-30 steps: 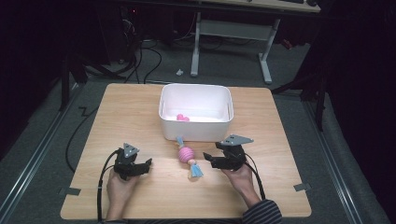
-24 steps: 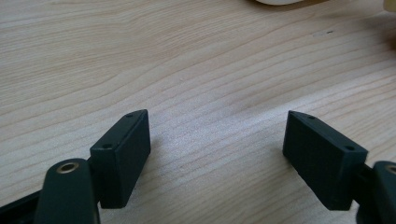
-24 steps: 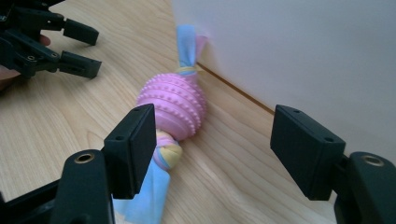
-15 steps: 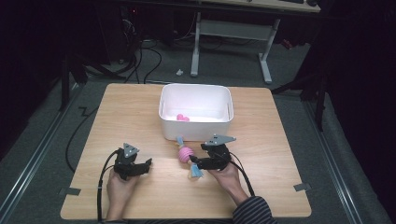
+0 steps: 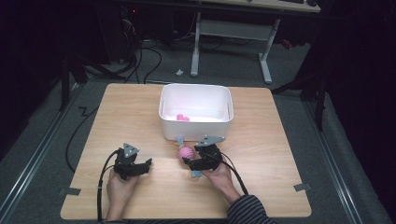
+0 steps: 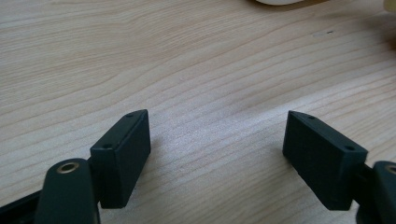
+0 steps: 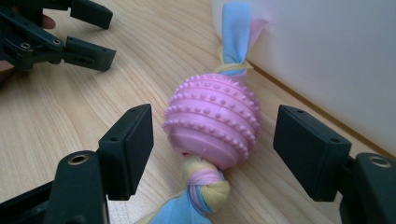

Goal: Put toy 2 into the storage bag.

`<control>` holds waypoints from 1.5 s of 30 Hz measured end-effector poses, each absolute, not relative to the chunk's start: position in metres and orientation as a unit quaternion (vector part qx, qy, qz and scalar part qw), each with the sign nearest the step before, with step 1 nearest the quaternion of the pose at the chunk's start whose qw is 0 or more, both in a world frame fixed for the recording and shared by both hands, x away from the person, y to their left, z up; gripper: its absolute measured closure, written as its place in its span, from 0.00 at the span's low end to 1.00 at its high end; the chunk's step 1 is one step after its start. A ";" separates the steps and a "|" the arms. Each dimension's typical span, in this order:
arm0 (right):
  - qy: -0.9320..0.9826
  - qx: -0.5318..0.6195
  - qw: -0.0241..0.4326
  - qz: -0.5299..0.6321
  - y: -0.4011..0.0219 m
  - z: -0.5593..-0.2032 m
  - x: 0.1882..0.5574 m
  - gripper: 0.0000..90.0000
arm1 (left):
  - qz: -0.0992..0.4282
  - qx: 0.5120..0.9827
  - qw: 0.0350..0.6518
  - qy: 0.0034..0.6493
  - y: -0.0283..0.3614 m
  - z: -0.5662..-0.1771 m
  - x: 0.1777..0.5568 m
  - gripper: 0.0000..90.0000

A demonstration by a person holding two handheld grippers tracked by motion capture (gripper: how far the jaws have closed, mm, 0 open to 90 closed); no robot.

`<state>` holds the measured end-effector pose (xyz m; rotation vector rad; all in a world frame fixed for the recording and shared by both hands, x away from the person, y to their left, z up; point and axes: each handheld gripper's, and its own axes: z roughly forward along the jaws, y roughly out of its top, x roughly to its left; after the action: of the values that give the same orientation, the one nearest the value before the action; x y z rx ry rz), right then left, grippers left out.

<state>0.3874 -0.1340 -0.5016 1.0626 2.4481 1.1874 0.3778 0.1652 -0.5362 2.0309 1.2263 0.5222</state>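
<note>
The right claw [image 7: 212,154] stands wide around the pink studded rubber ball on a knotted cloth rope [image 7: 212,123], lying on the wooden counter [image 5: 280,140] just near the white plastic bin [image 5: 196,122]. This looks like the grasp step; next, closing squarely on the ball. The left claw [image 6: 217,156] rests wide and empty at near left.

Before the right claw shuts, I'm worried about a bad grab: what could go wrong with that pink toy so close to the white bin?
1. The right claw is open around the studded pink ball, which is round; it might squirt out as the jaws close.
2. The white bin stands just beside the far jaw, which could knock it.
3. The knotted cloth tails may drag or catch on the bin's rim.
</note>
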 end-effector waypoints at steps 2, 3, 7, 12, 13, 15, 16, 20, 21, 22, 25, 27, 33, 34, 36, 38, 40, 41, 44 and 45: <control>0.835 0.363 0.108 0.398 -0.132 -0.504 0.389 0.32 | 0.202 0.783 0.349 0.473 0.165 -0.536 0.378 0.26; 0.838 0.363 0.107 0.392 -0.130 -0.507 0.390 0.31 | 0.203 0.783 0.349 0.473 0.165 -0.536 0.378 0.26; 0.842 0.359 0.111 0.387 -0.126 -0.512 0.392 0.31 | 0.203 0.783 0.348 0.473 0.165 -0.536 0.378 0.26; 0.843 0.365 0.109 0.380 -0.122 -0.517 0.394 0.33 | 0.203 0.783 0.348 0.473 0.165 -0.536 0.378 0.26; 0.842 0.367 0.108 0.381 -0.122 -0.518 0.395 0.34 | 0.203 0.783 0.349 0.474 0.165 -0.536 0.378 0.26; 0.842 0.366 0.106 0.381 -0.122 -0.519 0.396 0.35 | 0.203 0.783 0.349 0.473 0.165 -0.536 0.378 0.26; 0.841 0.367 0.105 0.382 -0.122 -0.520 0.396 0.35 | 0.203 0.783 0.349 0.473 0.165 -0.536 0.378 0.26; 0.842 0.366 0.107 0.383 -0.121 -0.520 0.396 0.36 | 0.203 0.783 0.349 0.473 0.165 -0.536 0.378 0.26; 0.842 0.366 0.108 0.382 -0.121 -0.520 0.395 0.36 | 0.203 0.783 0.349 0.473 0.165 -0.536 0.378 0.26; 0.842 0.365 0.109 0.382 -0.121 -0.519 0.395 0.36 | 0.203 0.783 0.349 0.473 0.165 -0.536 0.378 0.26; 0.842 0.364 0.112 0.381 -0.121 -0.519 0.394 0.37 | 0.203 0.783 0.349 0.473 0.165 -0.536 0.378 0.26; 0.842 0.365 0.112 0.381 -0.121 -0.519 0.394 0.37 | 0.202 0.783 0.348 0.473 0.165 -0.536 0.378 0.26; 0.841 0.363 0.112 0.386 -0.122 -0.516 0.392 0.37 | 0.203 0.783 0.349 0.473 0.165 -0.536 0.378 0.26; 0.840 0.363 0.111 0.388 -0.123 -0.515 0.391 0.37 | 0.203 0.783 0.349 0.473 0.165 -0.536 0.378 0.26; 0.839 0.361 0.113 0.390 -0.124 -0.512 0.390 0.37 | 0.203 0.783 0.349 0.473 0.165 -0.536 0.378 0.26; 0.838 0.359 0.114 0.394 -0.126 -0.510 0.388 0.37 | 0.203 0.783 0.349 0.473 0.165 -0.536 0.378 0.26; 0.838 0.358 0.117 0.396 -0.128 -0.506 0.386 0.37 | 0.203 0.783 0.349 0.473 0.165 -0.536 0.378 0.26; 0.837 0.356 0.118 0.398 -0.130 -0.504 0.385 0.37 | 0.203 0.783 0.349 0.473 0.165 -0.536 0.378 0.26; 0.837 0.353 0.119 0.401 -0.135 -0.498 0.381 0.37 | 0.203 0.783 0.349 0.474 0.165 -0.536 0.378 0.26; 0.837 0.352 0.119 0.401 -0.136 -0.496 0.380 0.37 | 0.203 0.783 0.349 0.473 0.165 -0.536 0.378 0.26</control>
<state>0.3799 -0.1362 -0.4958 1.0305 2.4480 1.1737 0.3777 0.1651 -0.5364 2.0293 1.2269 0.5251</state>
